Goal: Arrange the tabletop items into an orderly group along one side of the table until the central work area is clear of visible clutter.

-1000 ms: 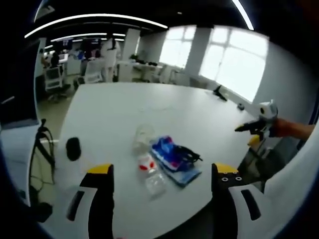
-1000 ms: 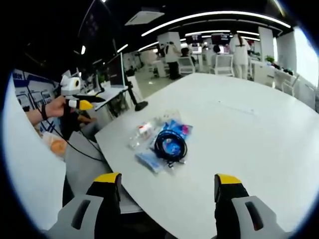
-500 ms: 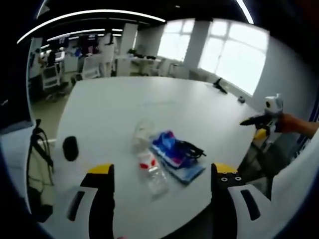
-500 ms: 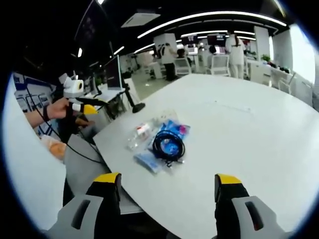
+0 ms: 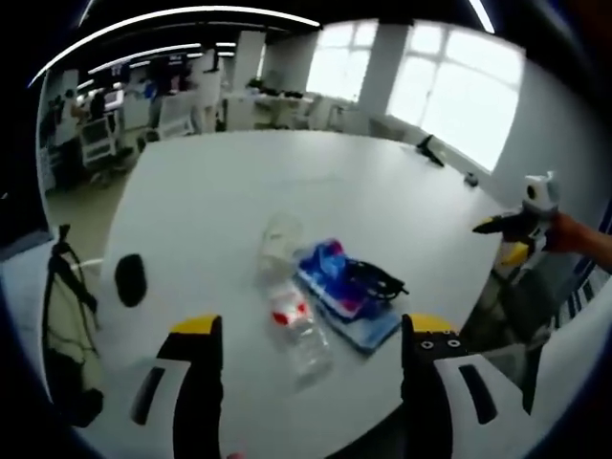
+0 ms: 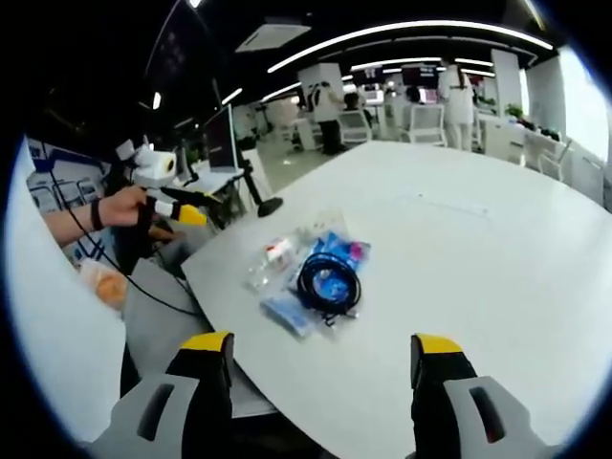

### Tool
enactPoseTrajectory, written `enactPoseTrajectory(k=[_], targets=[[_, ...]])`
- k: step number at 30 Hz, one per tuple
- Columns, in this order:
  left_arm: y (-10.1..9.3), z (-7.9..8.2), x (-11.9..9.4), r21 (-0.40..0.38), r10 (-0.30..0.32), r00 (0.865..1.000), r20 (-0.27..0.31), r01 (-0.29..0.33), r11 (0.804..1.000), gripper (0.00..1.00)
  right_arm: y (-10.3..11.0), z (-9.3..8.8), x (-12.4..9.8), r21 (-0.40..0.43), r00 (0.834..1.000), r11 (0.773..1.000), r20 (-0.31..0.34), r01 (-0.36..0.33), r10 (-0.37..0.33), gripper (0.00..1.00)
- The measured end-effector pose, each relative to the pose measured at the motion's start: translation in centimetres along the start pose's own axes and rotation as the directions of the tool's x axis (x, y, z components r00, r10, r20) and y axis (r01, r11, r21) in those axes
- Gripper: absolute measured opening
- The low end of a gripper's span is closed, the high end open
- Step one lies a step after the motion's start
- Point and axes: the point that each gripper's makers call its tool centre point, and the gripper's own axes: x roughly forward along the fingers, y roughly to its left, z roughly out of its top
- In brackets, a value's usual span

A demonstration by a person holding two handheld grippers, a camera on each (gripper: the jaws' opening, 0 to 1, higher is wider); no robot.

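1. Clutter sits in one small heap near the middle of the left gripper view, on the large white oval table (image 5: 249, 191): a clear crumpled plastic bottle with a red-and-white label (image 5: 295, 330), a clear plastic cup (image 5: 278, 239) just above it, and a flat blue printed packet (image 5: 337, 292) to the right with a coiled black cable (image 5: 375, 282) lying on top.
2. A small black oval object (image 5: 130, 278) lies well apart from the heap, at centre left of that view near the table edge.
3. The left gripper (image 5: 306, 382) rises from the bottom of its own view, its yellow-tipped jaws spread wide with nothing between them, short of the bottle.
4. The right gripper (image 6: 320, 382) stands the same way in its own view, jaws wide and holding nothing, above the near table edge.
5. In the right gripper view the heap lies left of centre: bottle (image 6: 270, 260), blue packet (image 6: 292, 308) and cable (image 6: 327, 280) touching one another.
6. A hand (image 6: 120, 206) at that view's left edge holds the other gripper beside the table.
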Motion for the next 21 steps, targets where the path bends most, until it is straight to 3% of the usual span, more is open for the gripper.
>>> enactPoseTrajectory(k=[11,21], targets=[[0.5,-1.2,1.6,-0.114,0.027,0.999,-0.04,-0.031,0.993,0.72,0.0,0.2,0.6,0.005,1.0,1.0,-0.001,-0.006,0.006,0.76],[0.8,-2.6,3.5,-0.14,0.048,0.991,-0.123,-0.065,0.988,0.7,-0.3,-0.1,0.5,0.04,1.0,0.999,0.01,-0.002,0.002,0.76]])
